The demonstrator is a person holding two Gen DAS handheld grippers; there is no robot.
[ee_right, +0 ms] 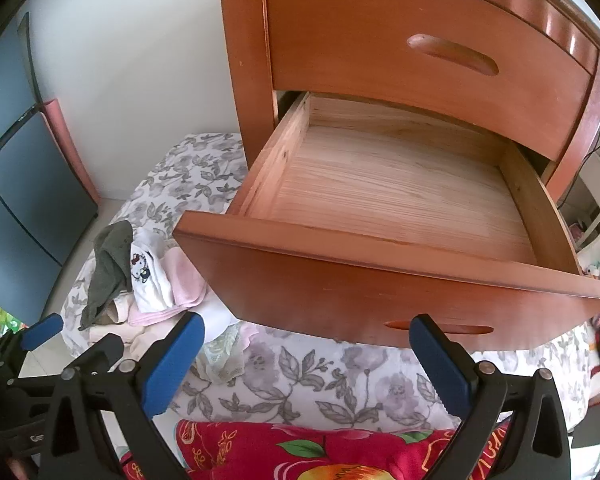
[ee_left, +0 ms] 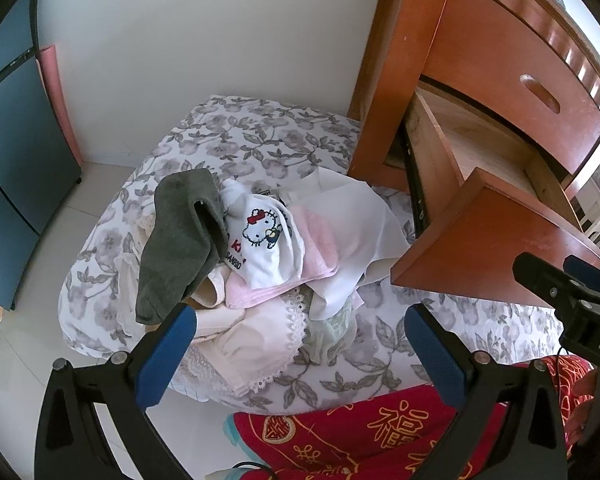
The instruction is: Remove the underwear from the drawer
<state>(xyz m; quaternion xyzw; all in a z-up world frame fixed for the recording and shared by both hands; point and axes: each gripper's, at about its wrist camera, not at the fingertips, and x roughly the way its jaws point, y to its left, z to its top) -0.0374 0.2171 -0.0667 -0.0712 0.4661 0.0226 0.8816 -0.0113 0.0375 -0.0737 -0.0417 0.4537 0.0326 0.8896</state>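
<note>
Underwear (ee_left: 256, 248) lies heaped on the bed (ee_left: 260, 132), centre frame; the drawer (ee_right: 400, 184) shows bare wood. Both hand-held grippers (ee_left: 300, 340) (ee_right: 306, 348) are wide and empty. Verify the drawer corners before finishing.

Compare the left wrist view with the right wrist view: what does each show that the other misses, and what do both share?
Only the left wrist view shows the pale lace-trimmed garment at the pile's near edge. Only the right wrist view shows the pulled-out wooden drawer's whole bare floor and its front handle slot. Both show the olive-green cloth, the white cartoon-cat underwear, the floral bedsheet and open tongs, left and right.
</note>
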